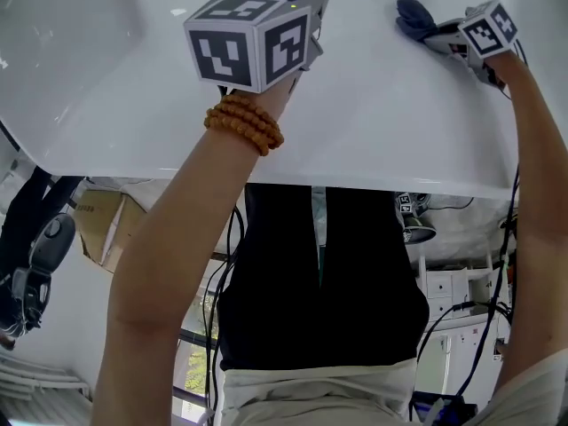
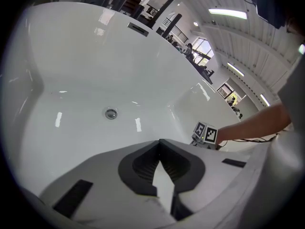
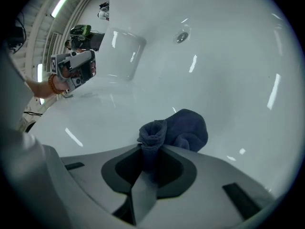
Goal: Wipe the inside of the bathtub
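Wiping stroke in hand, we judge: our right tool (image 3: pixel 152 146) is clamped on a bunched dark blue cloth (image 3: pixel 186 128), which looks pressed against the inner bathtub (image 3: pixel 228 56) wall. Our left tool (image 2: pixel 159 142) is closed on nothing, well apart from the cloth. Next we drag the cloth toward the drain (image 3: pixel 180 36) with steady pressure.

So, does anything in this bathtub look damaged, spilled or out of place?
Nothing stands out. The glossy white bathtub shows no stain, crack or puddle, and its round metal drain sits in place. The bunched dark blue cloth is clamped in the right gripper. The left gripper is shut and empty.
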`<state>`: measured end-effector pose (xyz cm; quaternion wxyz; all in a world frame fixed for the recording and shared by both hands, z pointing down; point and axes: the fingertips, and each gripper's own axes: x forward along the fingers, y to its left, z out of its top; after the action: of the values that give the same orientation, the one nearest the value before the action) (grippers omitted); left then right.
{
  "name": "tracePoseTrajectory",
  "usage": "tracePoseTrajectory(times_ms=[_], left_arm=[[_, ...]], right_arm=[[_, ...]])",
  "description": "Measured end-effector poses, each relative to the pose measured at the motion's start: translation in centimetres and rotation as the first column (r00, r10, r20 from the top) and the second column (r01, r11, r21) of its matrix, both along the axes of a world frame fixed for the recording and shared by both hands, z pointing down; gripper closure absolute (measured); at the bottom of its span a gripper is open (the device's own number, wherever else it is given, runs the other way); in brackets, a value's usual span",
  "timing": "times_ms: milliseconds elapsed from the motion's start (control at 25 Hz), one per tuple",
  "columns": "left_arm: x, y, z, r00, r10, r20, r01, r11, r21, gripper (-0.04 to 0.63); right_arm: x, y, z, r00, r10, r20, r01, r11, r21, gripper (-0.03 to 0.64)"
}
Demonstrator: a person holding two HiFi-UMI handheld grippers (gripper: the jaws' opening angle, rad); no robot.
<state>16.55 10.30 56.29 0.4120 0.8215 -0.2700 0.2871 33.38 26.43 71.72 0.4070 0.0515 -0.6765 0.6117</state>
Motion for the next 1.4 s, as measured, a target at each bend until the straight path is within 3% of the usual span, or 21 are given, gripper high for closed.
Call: tracePoseTrajectory(times_ms=[160,360,640,920,1400], left_arm=[[-2.2,-0.7,-2.2,1.0,0.006,-0.007,-0.006,1.0,0.007,0.595],[-0.5,1.5,-4.3,1.0,-0.003,-0.025,0.002,1.0,-0.026,0.595],[-2.0,0.6,-6.9,0.995,-0.079,-0.054,0.075,0.995,-0.064,0.595],[-2.0,-0.1,-6.9,0.995,-0.076,-0.071,0.071,0.995,-0.064,0.595],[-1.5,-1.4,-6.8,0.993,-0.069,-0.092,0.065,0.997,-0.047,0.595]], right_arm=[[-1.6,-1.8,-2.8,0.999,-0.02,0.047,0.018,0.999,0.047,0.538],[-0.3,1.0,-9.2,0.991,-0.048,0.128,0.043,0.998,0.036,0.538],[-1.7,0.5,-18.2,0.977,-0.102,0.188,0.087,0.993,0.085,0.538],[-1.7,-0.8,-18.9,0.981,-0.027,0.192,0.008,0.995,0.098,0.538],[-1.4,-0.4,-18.6,0.987,-0.044,0.153,0.027,0.993,0.111,0.538]])
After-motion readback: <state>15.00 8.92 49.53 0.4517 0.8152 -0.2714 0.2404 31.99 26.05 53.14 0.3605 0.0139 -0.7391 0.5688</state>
